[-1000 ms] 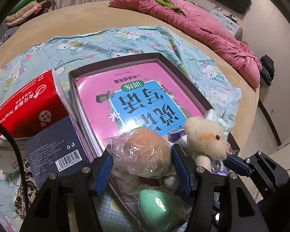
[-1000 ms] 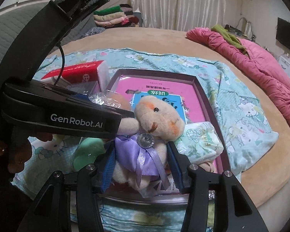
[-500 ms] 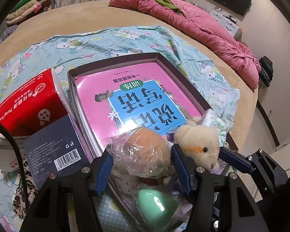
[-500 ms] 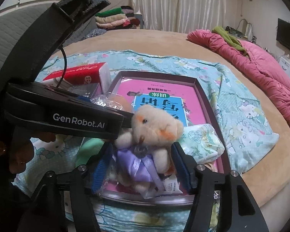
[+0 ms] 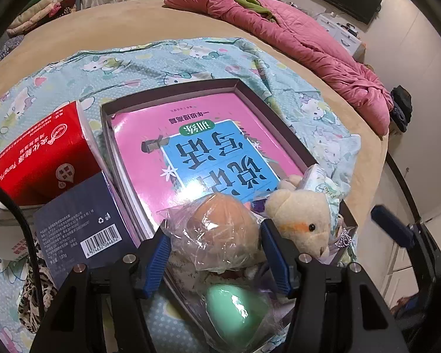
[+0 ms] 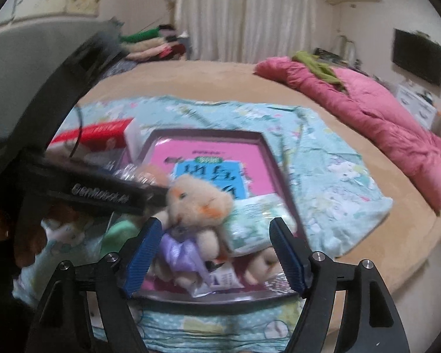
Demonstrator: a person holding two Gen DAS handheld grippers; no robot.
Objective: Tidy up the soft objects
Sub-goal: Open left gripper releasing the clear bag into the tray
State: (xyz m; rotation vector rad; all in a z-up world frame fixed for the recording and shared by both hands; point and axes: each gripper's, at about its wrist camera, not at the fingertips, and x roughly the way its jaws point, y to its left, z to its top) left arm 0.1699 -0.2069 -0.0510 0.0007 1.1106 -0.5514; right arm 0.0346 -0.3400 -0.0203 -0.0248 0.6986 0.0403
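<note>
**Presently: bear let go in tray, bagged sponges held alongside**

Right gripper (image 6: pixel 214 253): jaws opening, pads clear of the toy bear (image 6: pixel 195 206). Bear judged released. It lies in the tray (image 5: pixel 173 94) at the near right corner, partly on the pink book (image 5: pixel 191 135), with a soft patterned packet (image 6: pixel 255 223) just beside it on the right. This view is blurred, so finer contact cannot be told.

Left gripper (image 5: pixel 216 253): clamped on a clear plastic bag (image 5: pixel 220 235) holding an orange sponge (image 5: pixel 220 220), with a green sponge (image 5: pixel 235 303) lower in the same bag. The bag sits over the tray's near edge, just beside the bear.

Orientation: bear's long axis runs head to feet, head toward the tray's middle, feet toward the near edge; it leans over, face turned to the side.

Handling, as judged: bear is light, plush, compressible, not fragile; best taken across the body at the purple ribbon (image 6: pixel 179 253), not the head. Bag film is slippery and crinkles; grip through it onto a sponge. Sponges will squash and spring back.

Outside the tray's left edge stand a red box (image 5: pixel 41 161) and a dark box (image 5: pixel 82 220).
</note>
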